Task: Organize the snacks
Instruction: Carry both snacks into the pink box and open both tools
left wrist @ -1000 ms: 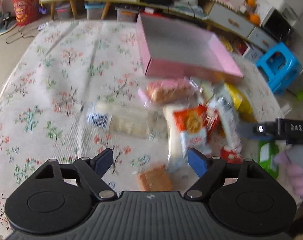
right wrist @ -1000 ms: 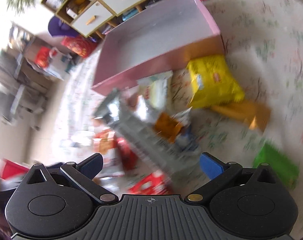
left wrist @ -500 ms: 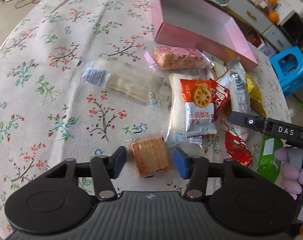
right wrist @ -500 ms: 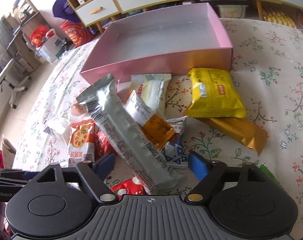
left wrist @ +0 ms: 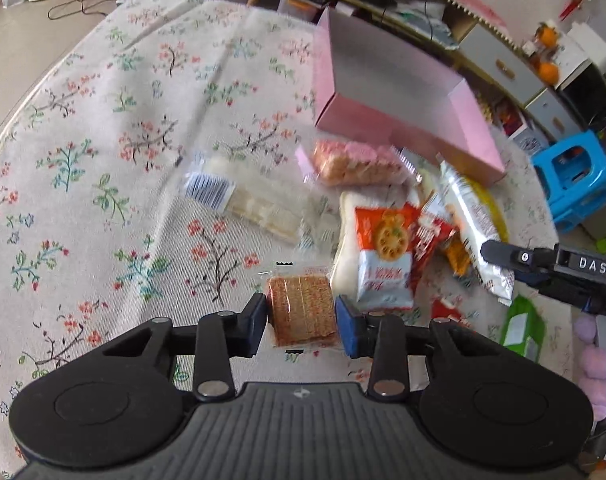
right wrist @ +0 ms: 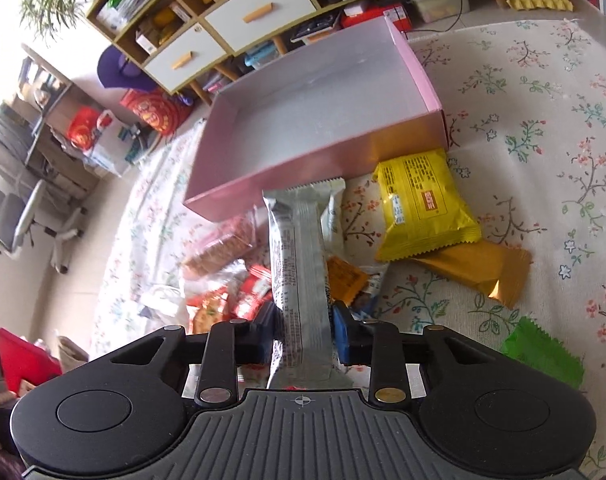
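My left gripper point(left wrist: 301, 322) is shut on a small clear-wrapped brown cracker pack point(left wrist: 302, 307) and holds it just above the floral tablecloth. My right gripper point(right wrist: 303, 334) is shut on a long silver snack bar point(right wrist: 301, 276) that sticks out forward over the snack pile. An empty pink box point(left wrist: 399, 92) stands at the far side of the table; it also shows in the right wrist view point(right wrist: 315, 128). The right gripper also shows in the left wrist view point(left wrist: 543, 268), over the pile's right side.
Loose snacks lie in front of the box: a pink wafer pack point(left wrist: 357, 162), a clear biscuit sleeve point(left wrist: 255, 204), a red-and-white cracker bag point(left wrist: 385, 256), a yellow bag point(right wrist: 421, 204), a gold packet point(right wrist: 479, 268), a green packet point(right wrist: 543, 354). A blue stool point(left wrist: 575, 176) stands beside the table.
My left gripper closed on the brown cracker pack and raised it slightly. My right gripper closed on the silver bar and turned it to point toward the box.
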`<state>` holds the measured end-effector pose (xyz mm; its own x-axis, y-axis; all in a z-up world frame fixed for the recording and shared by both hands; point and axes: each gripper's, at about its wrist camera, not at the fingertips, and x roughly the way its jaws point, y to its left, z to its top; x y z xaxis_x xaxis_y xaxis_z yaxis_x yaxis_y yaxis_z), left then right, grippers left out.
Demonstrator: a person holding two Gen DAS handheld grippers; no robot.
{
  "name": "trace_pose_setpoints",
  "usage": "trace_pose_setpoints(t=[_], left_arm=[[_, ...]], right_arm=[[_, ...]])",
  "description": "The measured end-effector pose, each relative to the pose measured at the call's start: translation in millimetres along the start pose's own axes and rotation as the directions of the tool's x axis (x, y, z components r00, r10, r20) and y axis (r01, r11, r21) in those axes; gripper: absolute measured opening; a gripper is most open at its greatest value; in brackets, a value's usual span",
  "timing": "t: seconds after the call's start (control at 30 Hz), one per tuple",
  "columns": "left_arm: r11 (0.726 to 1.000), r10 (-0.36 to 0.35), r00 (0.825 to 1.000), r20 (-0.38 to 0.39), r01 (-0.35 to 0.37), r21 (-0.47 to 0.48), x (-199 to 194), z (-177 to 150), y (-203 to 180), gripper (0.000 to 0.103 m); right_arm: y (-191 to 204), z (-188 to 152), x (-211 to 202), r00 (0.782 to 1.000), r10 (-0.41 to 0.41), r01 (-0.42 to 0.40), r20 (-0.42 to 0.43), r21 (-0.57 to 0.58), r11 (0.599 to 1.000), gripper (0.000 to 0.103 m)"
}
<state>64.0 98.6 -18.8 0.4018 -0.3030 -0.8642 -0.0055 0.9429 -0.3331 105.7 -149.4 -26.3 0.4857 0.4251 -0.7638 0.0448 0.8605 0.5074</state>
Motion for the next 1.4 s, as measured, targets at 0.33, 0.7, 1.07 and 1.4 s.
trace_pose_setpoints(t=[0.33, 0.7, 1.07, 1.4], left_arm=[[0.996, -0.071, 0.986, 0.152, 0.08, -0.05, -5, 30, -22, 0.034], [0.991, -0.113, 0.971, 0.21, 0.126, -0.051, 26, 96, -48, 0.034], [0.995, -0.101, 0.954, 0.282, 0.095, 0.037, 84, 131, -63, 0.034], [0.984, -0.05, 0.96, 0.276, -0.001, 0.18, 102, 126, -68, 0.034]], right_arm=[[10, 11, -7, 0.998, 0.059, -0.061, 0.021, 0.114, 0.992, 0.028], [5, 60, -1, 0.985, 0.128, -0.16, 0.119, 0.319, 0.934, 0.028], [-20, 119, 41, 0.955, -0.002, -0.04, 0.296, 0.134, 0.99, 0.028], [-35, 123, 80, 0.957, -0.077, 0.089, 0.278, -0.029, 0.996, 0.028]])
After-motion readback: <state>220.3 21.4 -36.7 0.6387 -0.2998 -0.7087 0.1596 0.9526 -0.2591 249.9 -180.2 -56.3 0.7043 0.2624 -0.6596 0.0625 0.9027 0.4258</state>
